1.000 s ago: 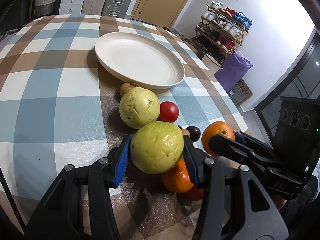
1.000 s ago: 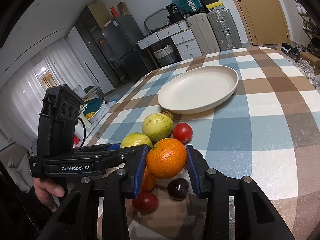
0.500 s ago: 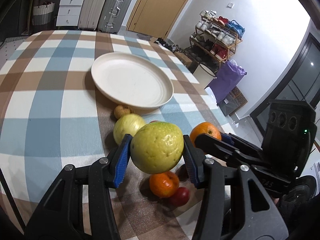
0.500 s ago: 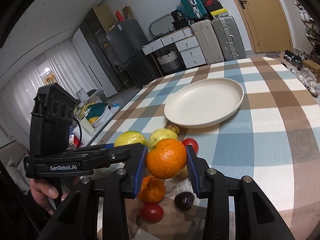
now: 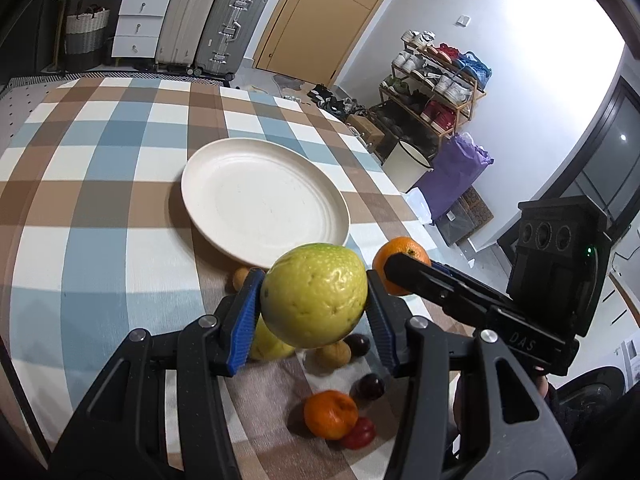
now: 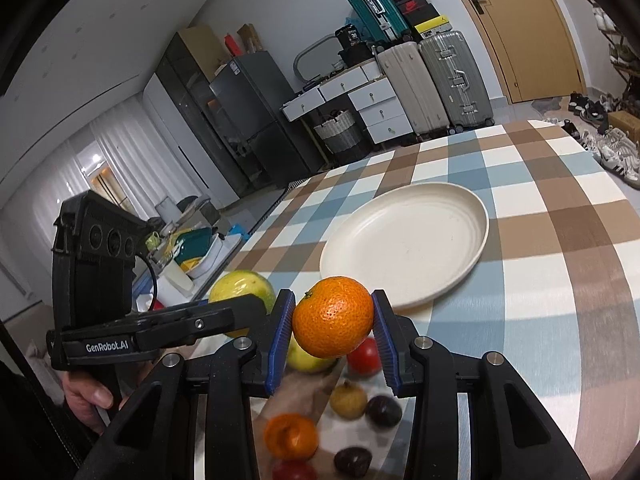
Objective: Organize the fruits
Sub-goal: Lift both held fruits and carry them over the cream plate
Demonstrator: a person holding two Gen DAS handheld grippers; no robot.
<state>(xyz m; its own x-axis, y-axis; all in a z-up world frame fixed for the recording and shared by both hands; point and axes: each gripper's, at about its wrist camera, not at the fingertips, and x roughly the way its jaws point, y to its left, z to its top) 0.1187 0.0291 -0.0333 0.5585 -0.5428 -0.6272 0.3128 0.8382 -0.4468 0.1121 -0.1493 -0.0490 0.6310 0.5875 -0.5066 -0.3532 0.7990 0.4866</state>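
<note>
Since the earlier frames both held fruits have risen clear of the pile on the table and now hang above it, near the plate's near edge. The left tongs (image 5: 314, 306) are clamped on a guava (image 5: 314, 295), yellow-green, pitted and roughly round, its sides pressed by the blue pads (image 5: 245, 316). The right tongs (image 6: 333, 332) are clamped on an orange (image 6: 333, 322), bright, dimpled, with a small green stem scar. Neither fruit touches the table (image 5: 100, 184), which carries a checked cloth in blue, brown and cream. One cream plate (image 5: 264, 204) lies on it, with nothing on it. Below the tongs the remaining fruit lies close together: one further guava (image 6: 308, 358), one small orange (image 5: 330, 414), two red tomatoes (image 6: 364, 356), two dark plums (image 6: 383, 411) and at least two small tan fruits (image 5: 333, 354); part of the pile is hidden behind the tongs. Beyond the table stand two upright suitcases (image 5: 208, 28), white drawers (image 5: 138, 24), a wooden door (image 5: 320, 20) and a shoe rack (image 5: 436, 80). A hand (image 6: 90, 396) grips the left handle.
</note>
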